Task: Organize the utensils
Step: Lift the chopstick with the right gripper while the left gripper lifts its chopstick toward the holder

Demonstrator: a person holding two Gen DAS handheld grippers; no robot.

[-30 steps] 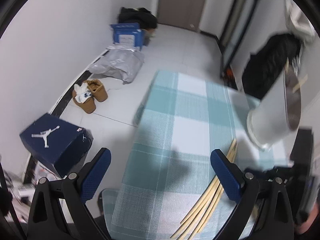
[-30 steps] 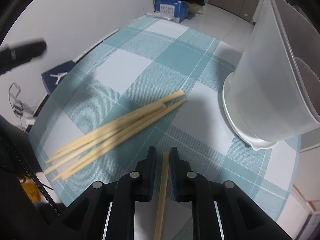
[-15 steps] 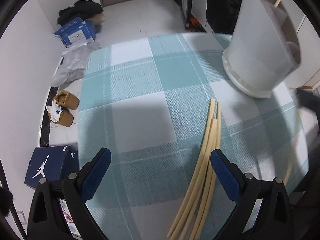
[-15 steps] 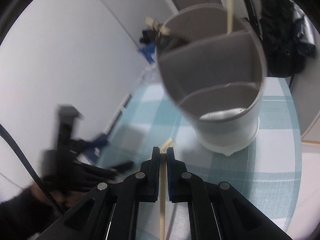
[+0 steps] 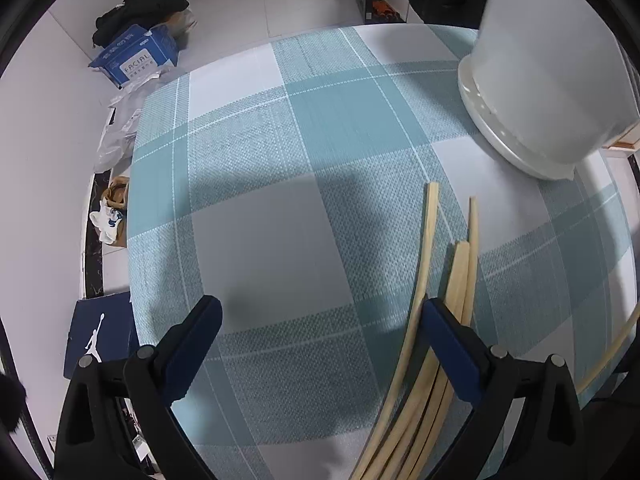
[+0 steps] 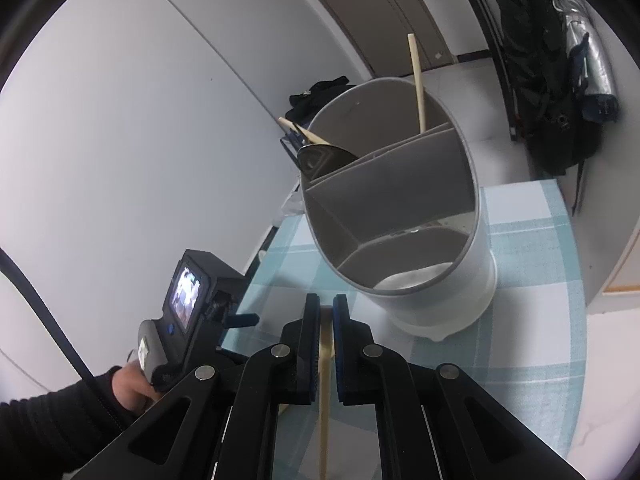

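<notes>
Round grey plastic holder (image 6: 400, 216), smooth, split by flat dividers, stands on a white saucer base near the far right corner of the tabletop (image 5: 280, 184) with its woven teal-and-white check cloth; one pale stick (image 6: 418, 84) and a dark spoon-like piece (image 6: 320, 156) in its rear compartment, bottom hidden; loose bundle of pale bamboo chopsticks (image 5: 428, 264) lies in front of the holder, near ends cut off; left tongs (image 5: 320, 320) wide apart over bare cloth, empty; right tongs (image 6: 326, 320) clamped on a single chopstick (image 6: 325, 400) just in front of the holder, tip hidden.
</notes>
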